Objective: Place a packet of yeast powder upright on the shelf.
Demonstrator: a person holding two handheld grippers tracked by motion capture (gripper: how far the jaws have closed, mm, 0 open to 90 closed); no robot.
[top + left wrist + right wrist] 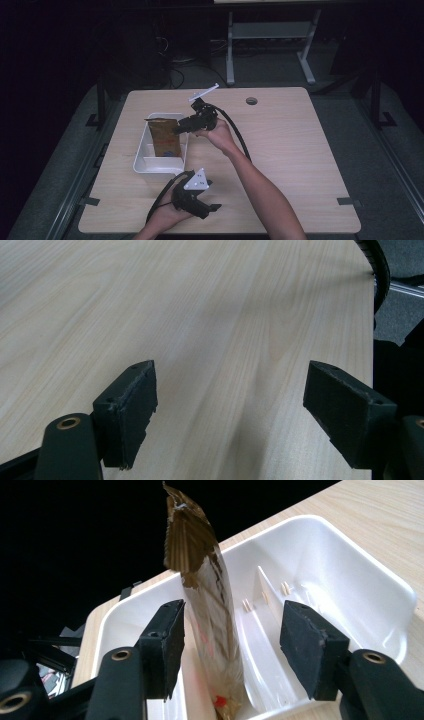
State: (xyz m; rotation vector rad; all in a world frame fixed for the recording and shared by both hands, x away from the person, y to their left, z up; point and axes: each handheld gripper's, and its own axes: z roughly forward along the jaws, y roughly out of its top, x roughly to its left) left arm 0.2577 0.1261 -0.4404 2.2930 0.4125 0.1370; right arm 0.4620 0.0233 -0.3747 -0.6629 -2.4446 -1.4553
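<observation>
A brown foil packet point(164, 137) stands upright in a white divided tray point(141, 165) on the left half of the table. My right gripper point(181, 127) hovers at the packet's right edge. In the right gripper view the jaws stand open, with the packet point(207, 605) in the gap close to the left pad and free of the right one, and the tray point(350, 565) below. My left gripper point(207, 210) rests near the table's front edge, below the tray. It is open point(230, 412) over bare wood, with nothing between its pads.
The light wooden table point(290, 150) has a round cable hole point(251, 101) near its far edge. A small white plate point(204, 92) sticks up just beyond the right gripper. Dark floor and a white desk frame point(270, 35) lie behind the table.
</observation>
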